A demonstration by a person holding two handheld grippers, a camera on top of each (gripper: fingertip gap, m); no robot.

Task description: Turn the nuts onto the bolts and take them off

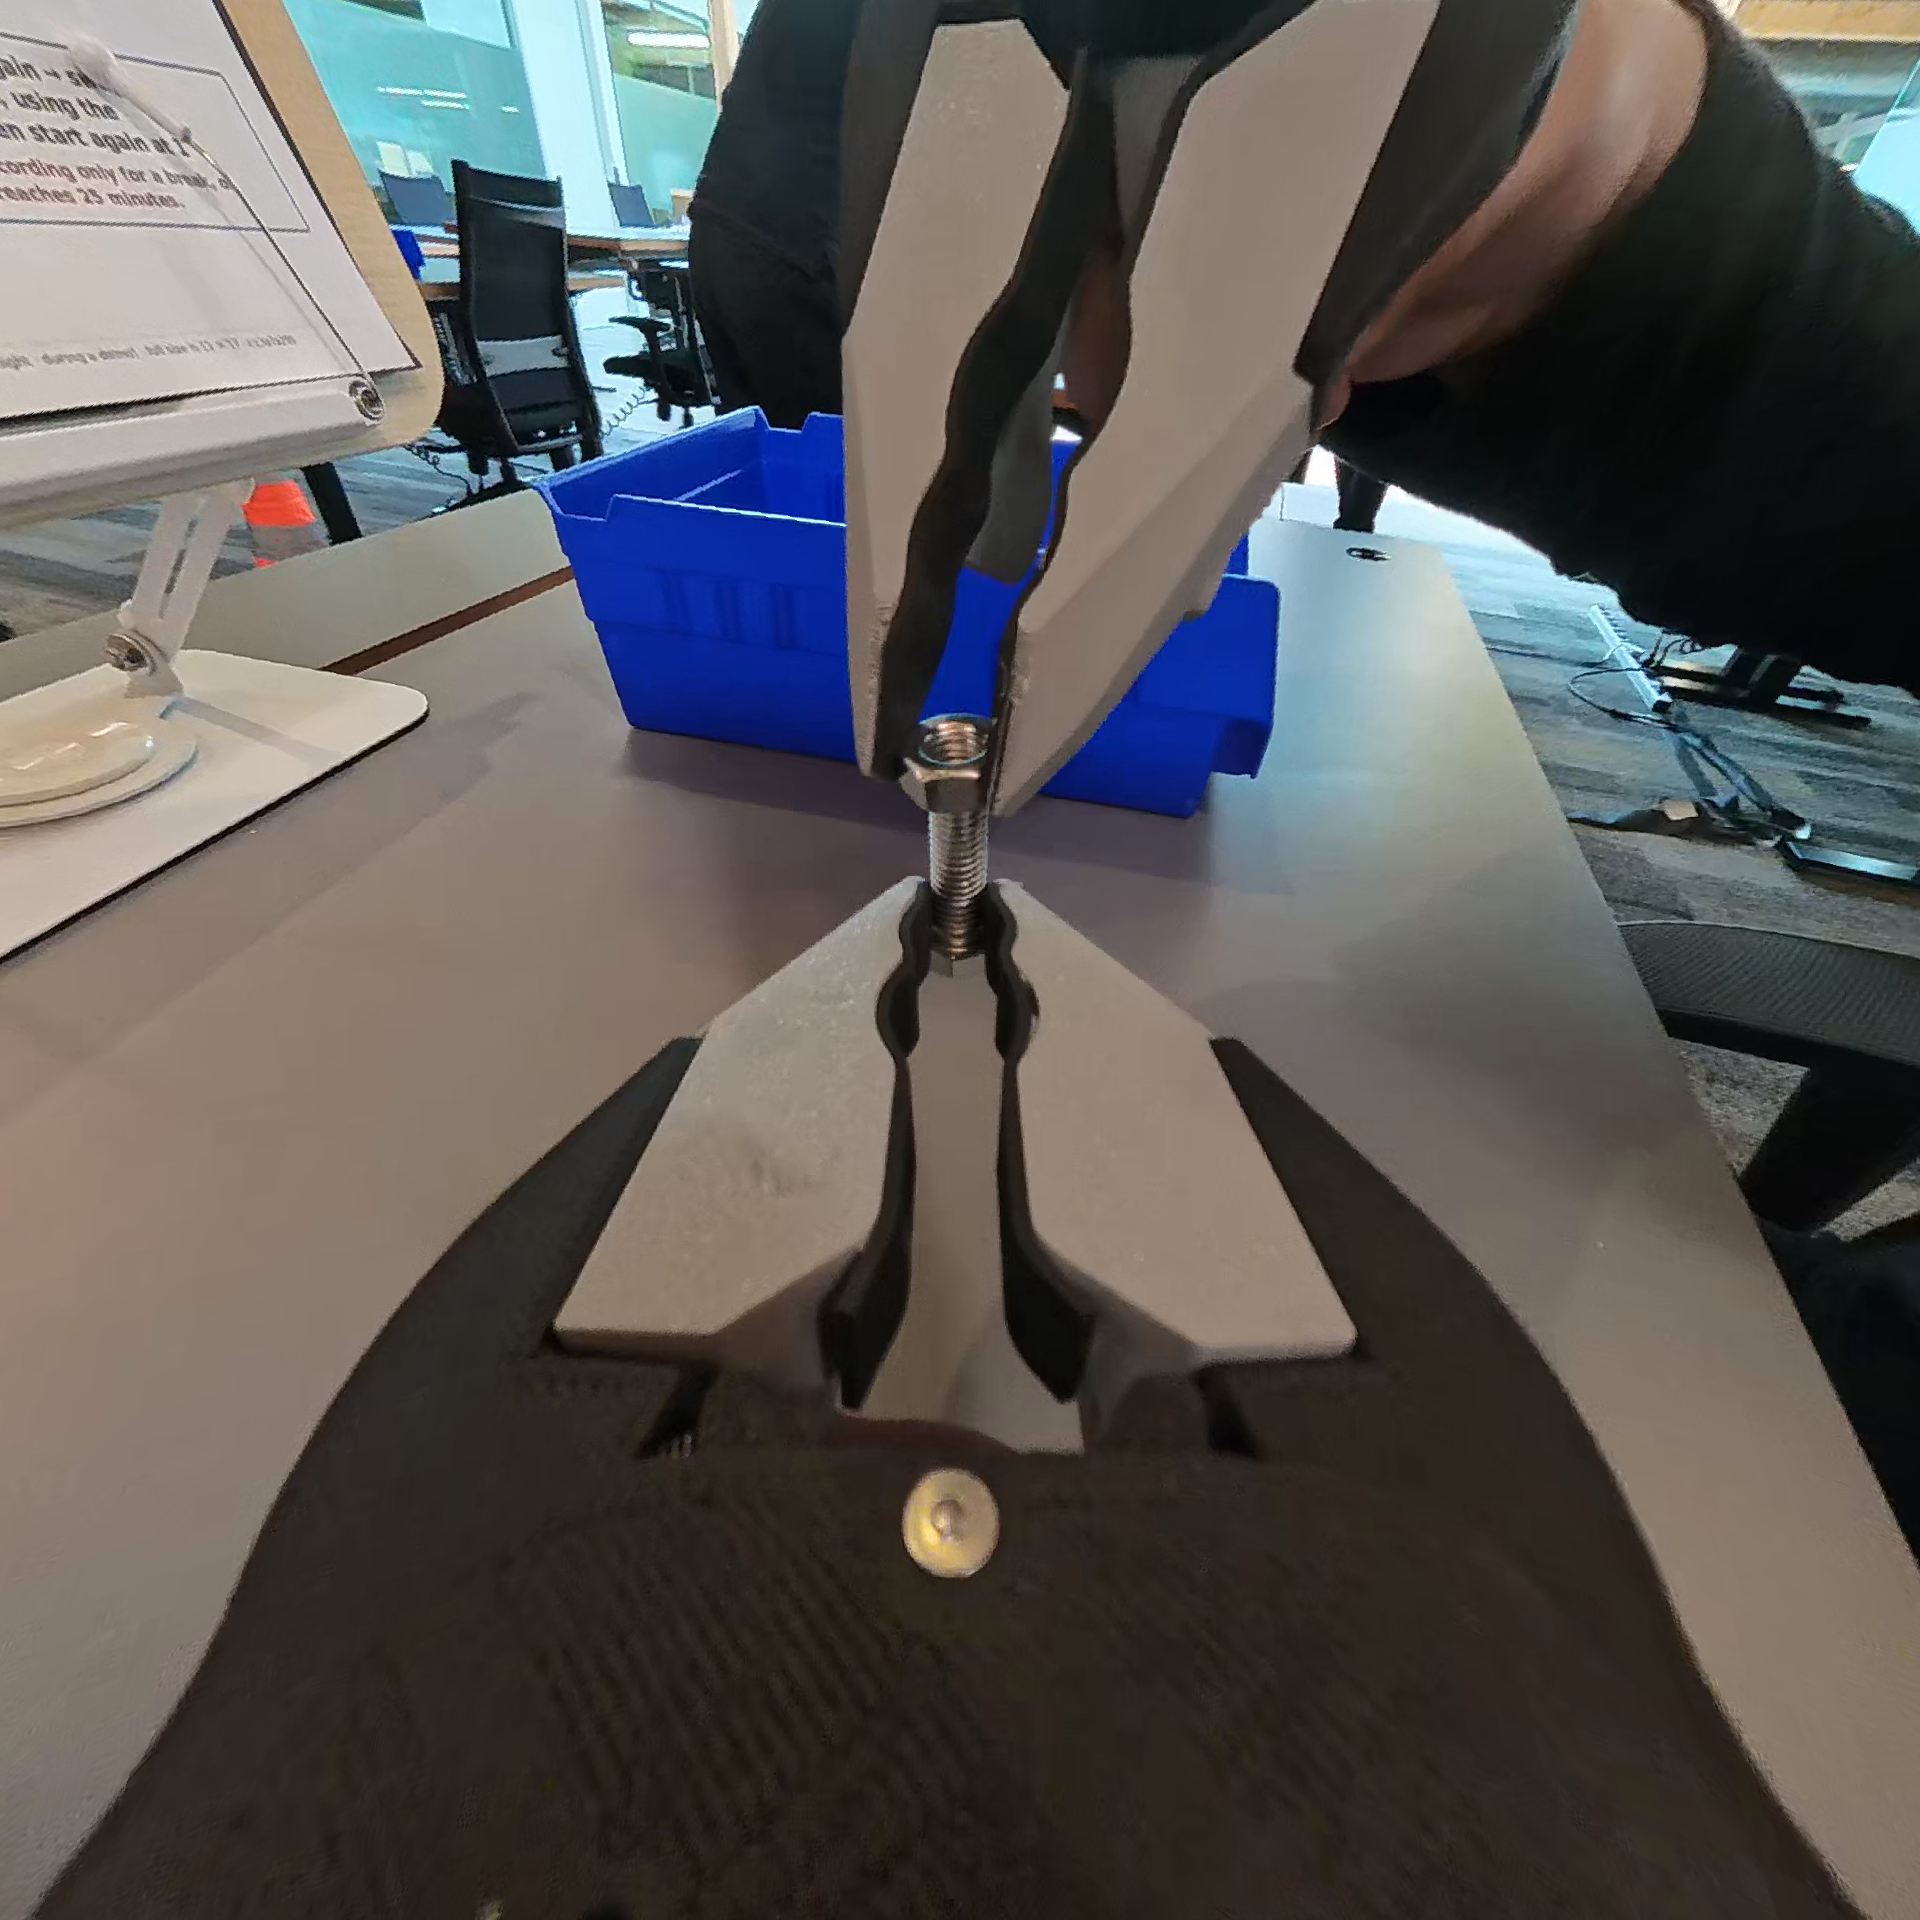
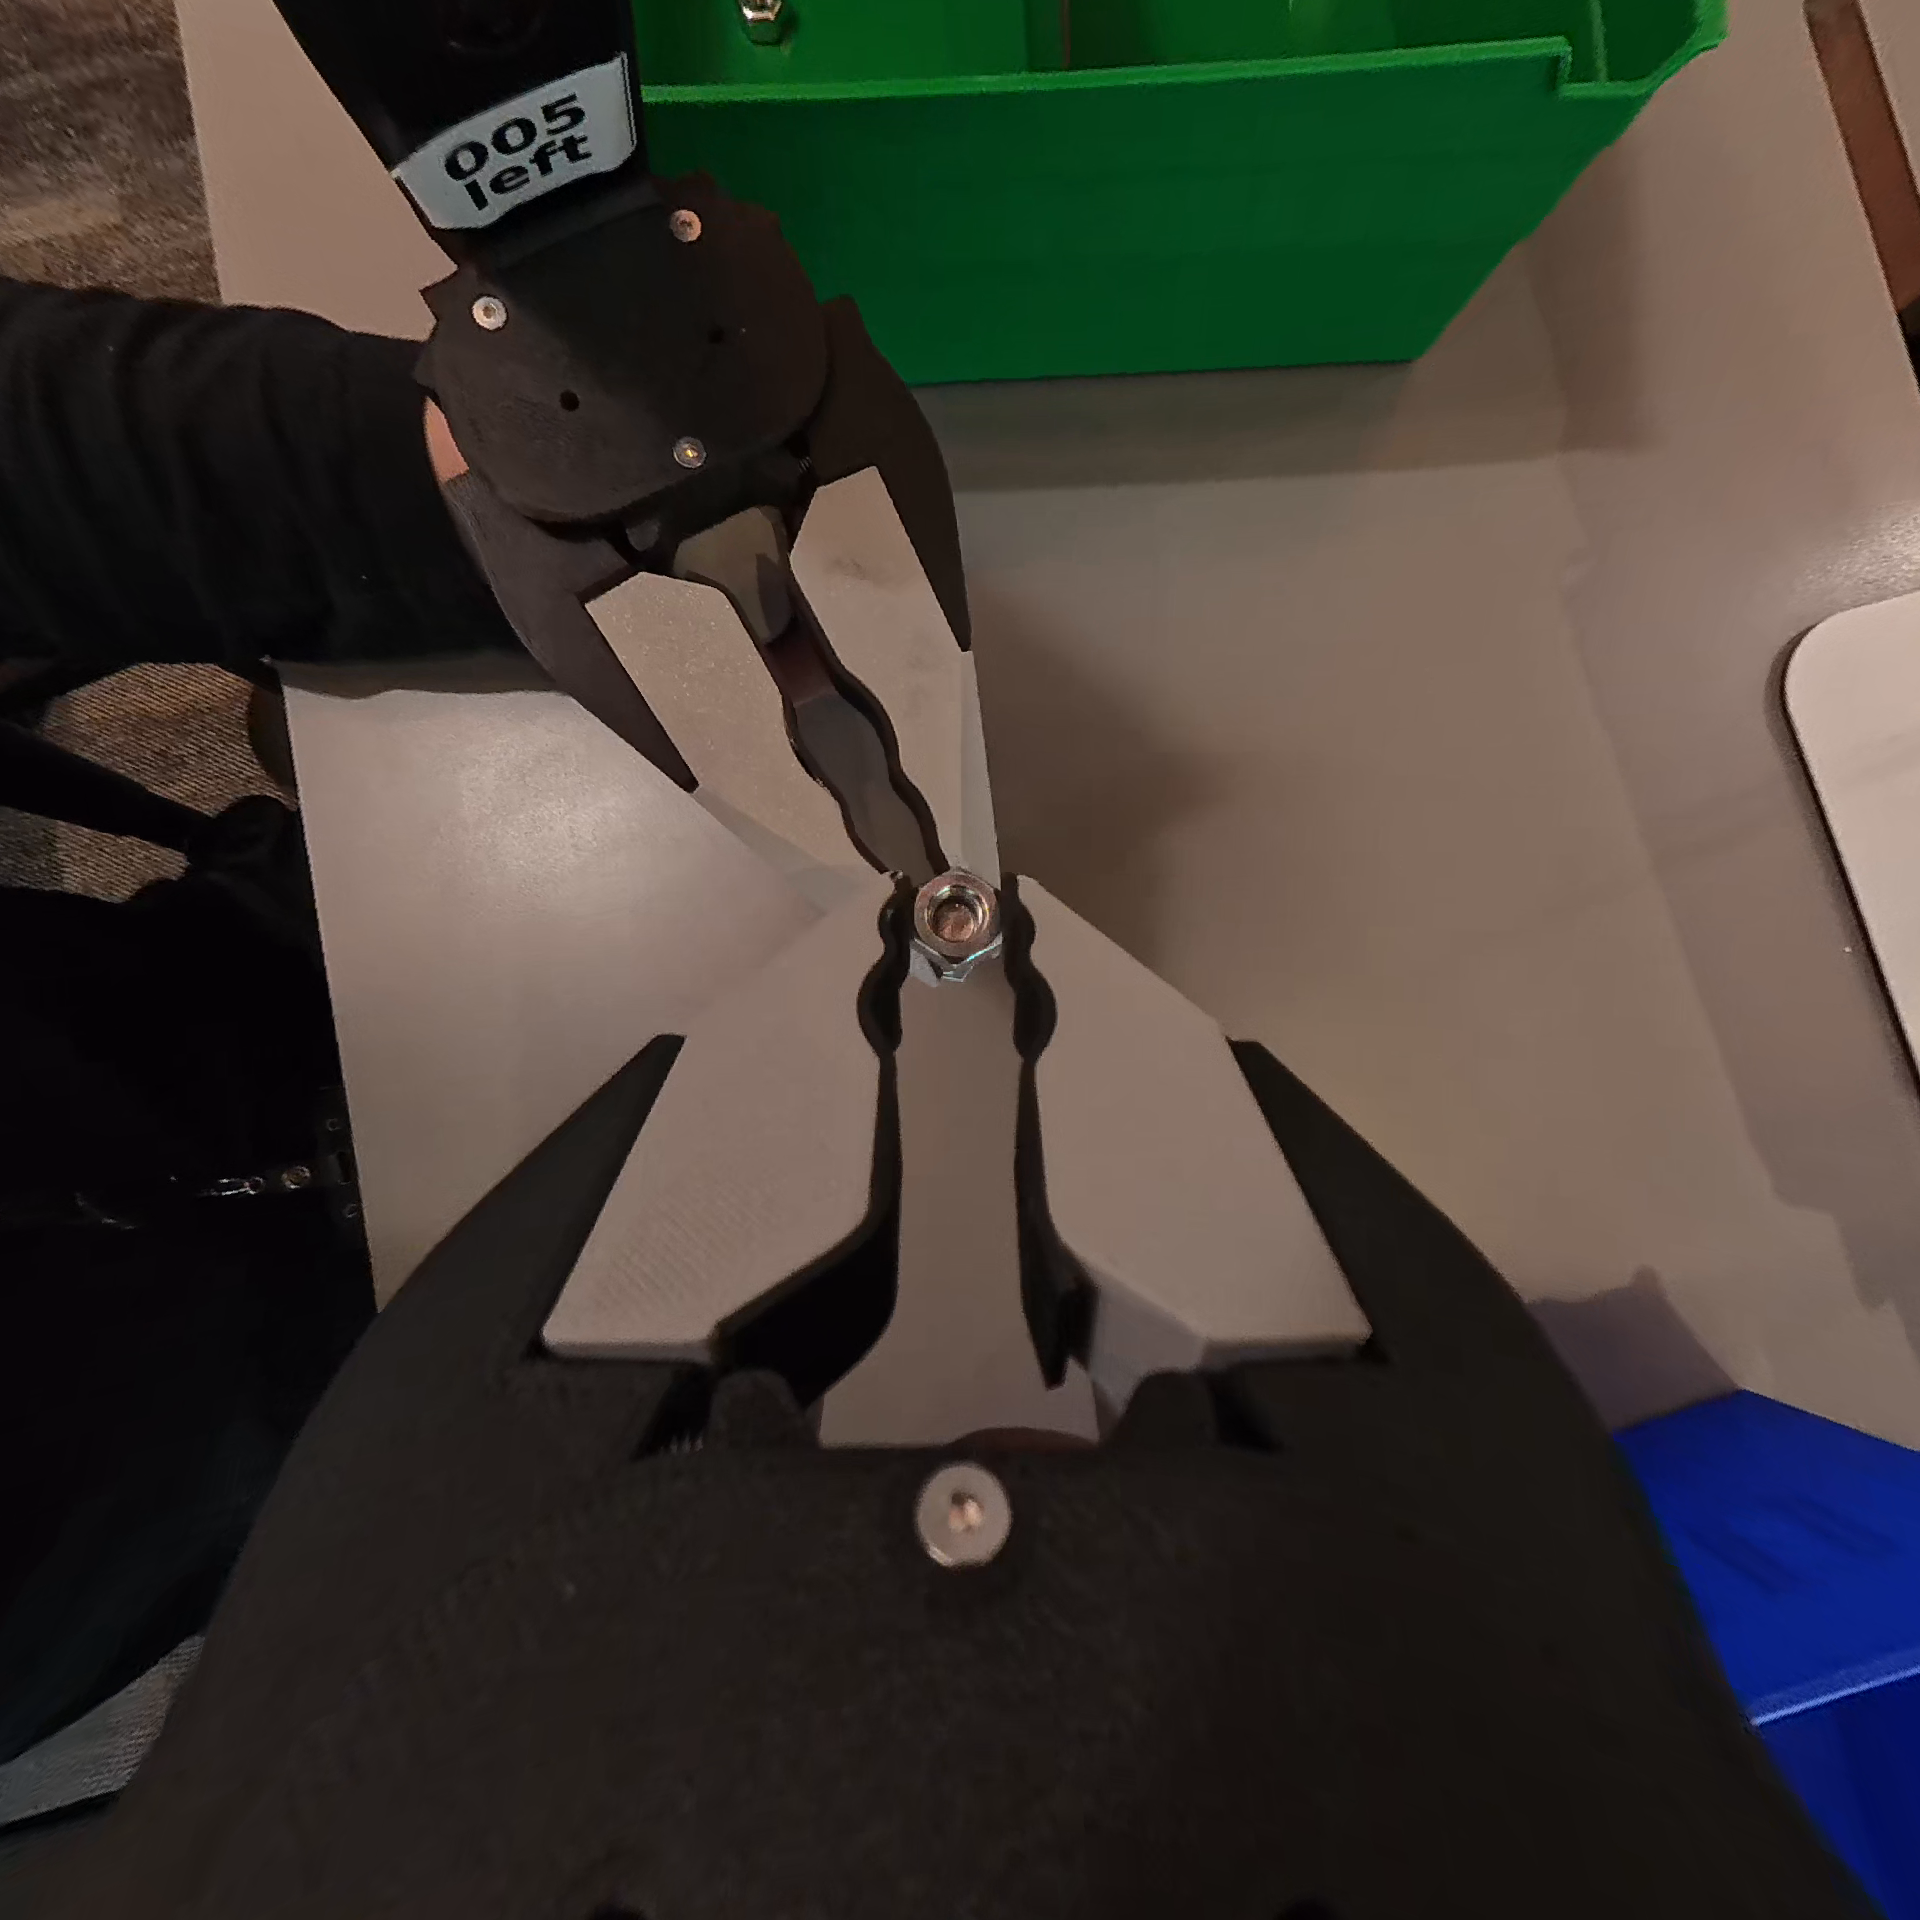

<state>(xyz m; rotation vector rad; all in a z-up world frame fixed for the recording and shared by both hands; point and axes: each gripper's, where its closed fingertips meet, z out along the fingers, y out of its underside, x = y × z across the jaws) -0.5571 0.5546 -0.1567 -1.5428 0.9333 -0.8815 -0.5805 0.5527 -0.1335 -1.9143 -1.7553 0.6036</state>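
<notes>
In the left wrist view my left gripper [image 1: 958, 920] is shut on the lower end of a threaded steel bolt [image 1: 954, 862] and holds it upright above the grey table [image 1: 416, 987]. My right gripper [image 1: 943, 753] comes down from above and is shut on a hex nut [image 1: 948, 764] at the bolt's top end. In the right wrist view my right gripper [image 2: 956, 935] holds the nut [image 2: 954, 925] seen from above. The left gripper [image 2: 935, 868] reaches in from the upper left beneath it. The bolt is mostly hidden under the nut there.
A blue bin [image 1: 727, 623] stands right behind the grippers and also shows in the right wrist view [image 2: 1787, 1558]. A green bin [image 2: 1143, 208] stands on the near side. A white stand with a printed sheet [image 1: 156, 260] is at the left. The table's right edge [image 1: 1558, 831] is close. The grippers are tip to tip, or close to it.
</notes>
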